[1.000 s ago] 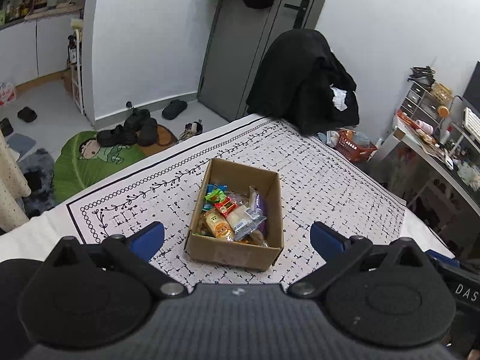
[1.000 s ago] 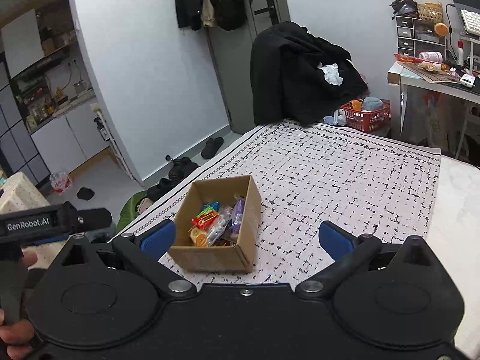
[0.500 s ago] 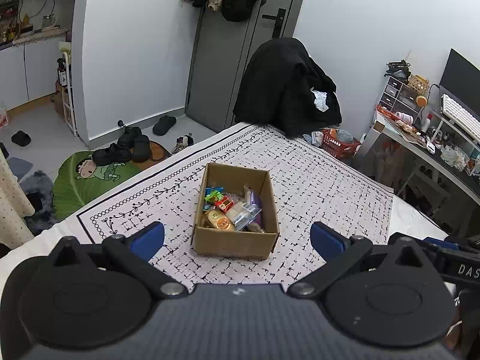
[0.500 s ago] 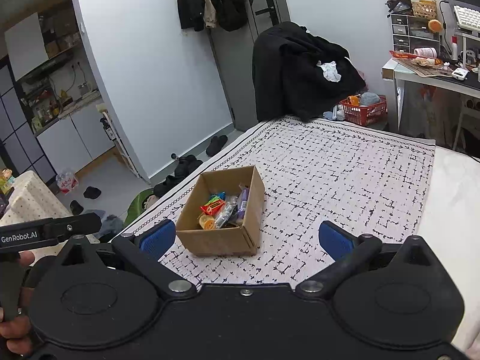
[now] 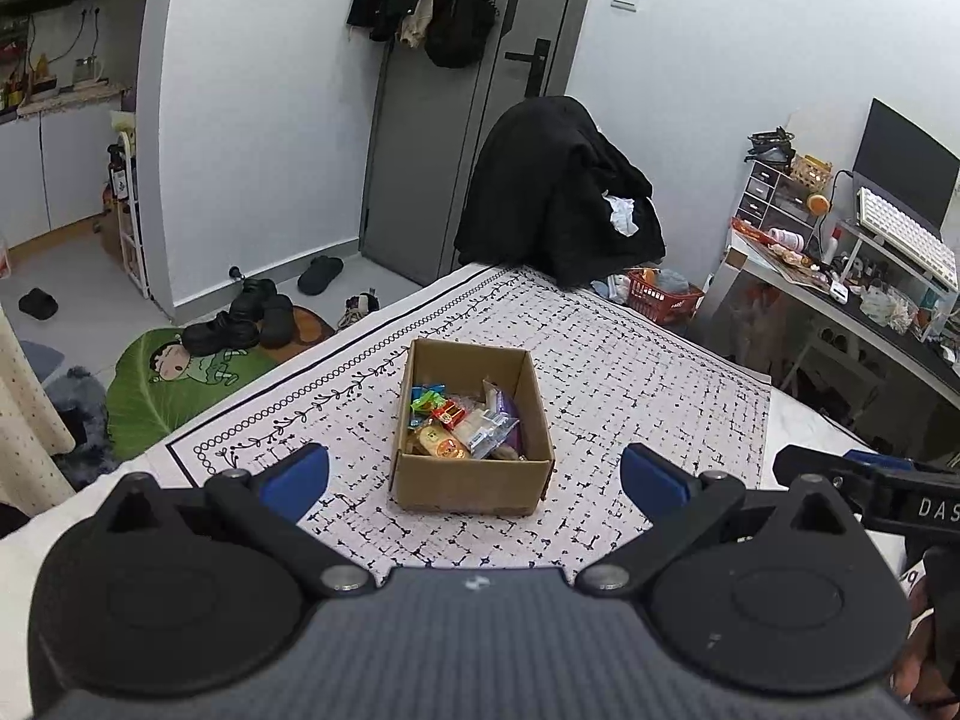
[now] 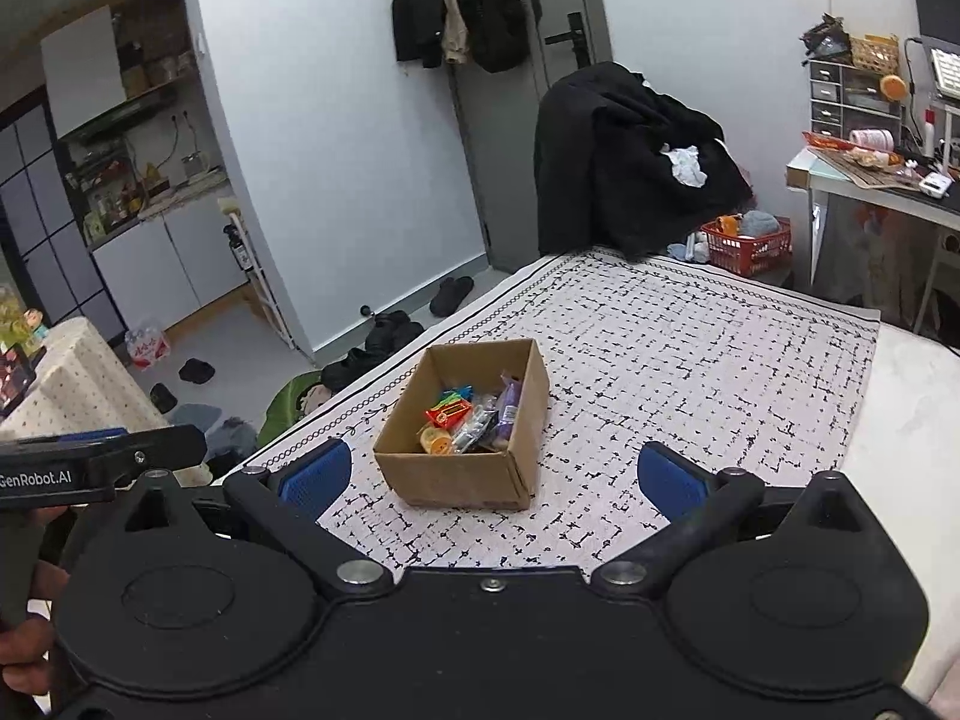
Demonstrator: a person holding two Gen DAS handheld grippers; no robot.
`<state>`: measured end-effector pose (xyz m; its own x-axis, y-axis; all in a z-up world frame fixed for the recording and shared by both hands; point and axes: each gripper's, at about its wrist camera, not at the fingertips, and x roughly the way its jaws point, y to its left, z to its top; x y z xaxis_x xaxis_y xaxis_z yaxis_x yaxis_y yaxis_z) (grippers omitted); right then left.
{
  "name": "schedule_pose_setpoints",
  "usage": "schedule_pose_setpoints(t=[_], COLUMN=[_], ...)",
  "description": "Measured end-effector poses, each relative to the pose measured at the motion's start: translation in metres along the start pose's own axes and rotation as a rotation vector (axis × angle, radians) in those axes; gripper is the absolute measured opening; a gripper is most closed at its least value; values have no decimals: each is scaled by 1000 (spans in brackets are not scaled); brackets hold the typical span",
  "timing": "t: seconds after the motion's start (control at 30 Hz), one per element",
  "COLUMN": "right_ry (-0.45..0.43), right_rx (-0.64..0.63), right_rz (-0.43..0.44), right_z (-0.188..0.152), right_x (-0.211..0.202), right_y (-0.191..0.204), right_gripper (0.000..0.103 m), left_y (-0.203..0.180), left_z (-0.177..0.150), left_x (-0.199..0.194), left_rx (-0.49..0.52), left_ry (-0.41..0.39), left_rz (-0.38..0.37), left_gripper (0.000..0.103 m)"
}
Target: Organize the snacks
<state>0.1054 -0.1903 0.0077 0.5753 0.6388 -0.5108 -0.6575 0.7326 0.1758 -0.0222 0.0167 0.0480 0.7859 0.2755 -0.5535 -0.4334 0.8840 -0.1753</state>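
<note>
An open cardboard box (image 5: 474, 483) stands on a black-and-white patterned cloth (image 5: 630, 372); it also shows in the right wrist view (image 6: 456, 477). Inside lie several wrapped snacks (image 5: 462, 427), among them a red packet (image 6: 449, 415) and a purple one (image 6: 509, 408). My left gripper (image 5: 474, 477) is open and empty, held back above the near side of the box. My right gripper (image 6: 489, 474) is open and empty, also pulled back from the box. Each gripper's body shows at the edge of the other's view.
A chair draped with black clothes (image 5: 558, 192) stands beyond the far end of the cloth. A red basket (image 5: 663, 300) and a cluttered desk (image 5: 840, 288) are at the right. Shoes (image 5: 240, 318) and a green mat (image 5: 180, 378) lie on the floor at the left.
Both grippers have drawn back and up from the box, so it looks smaller and farther. Both stayed open and empty.
</note>
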Motion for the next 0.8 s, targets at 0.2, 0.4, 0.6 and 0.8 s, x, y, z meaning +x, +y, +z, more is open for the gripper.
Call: schedule_pose_setpoints(t=[0.2, 0.4, 0.6, 0.8], right_ry=[-2, 1, 7, 11], right_rx=[-13, -15, -9, -6], right_rz=[-1, 1, 3, -1], right_z=[0, 0, -1, -2], right_x=[-3, -2, 0, 0], right_y=[3, 4, 3, 3], right_gripper=[103, 103, 103, 103], left_y=[-2, -1, -2, -3], left_z=[1, 0, 0, 1], left_x=[-7, -7, -8, -9], left_rx=[32, 40, 53, 63], left_ry=[-1, 4, -2, -3], left_rz=[7, 9, 29, 36], left_gripper=[103, 103, 103, 103])
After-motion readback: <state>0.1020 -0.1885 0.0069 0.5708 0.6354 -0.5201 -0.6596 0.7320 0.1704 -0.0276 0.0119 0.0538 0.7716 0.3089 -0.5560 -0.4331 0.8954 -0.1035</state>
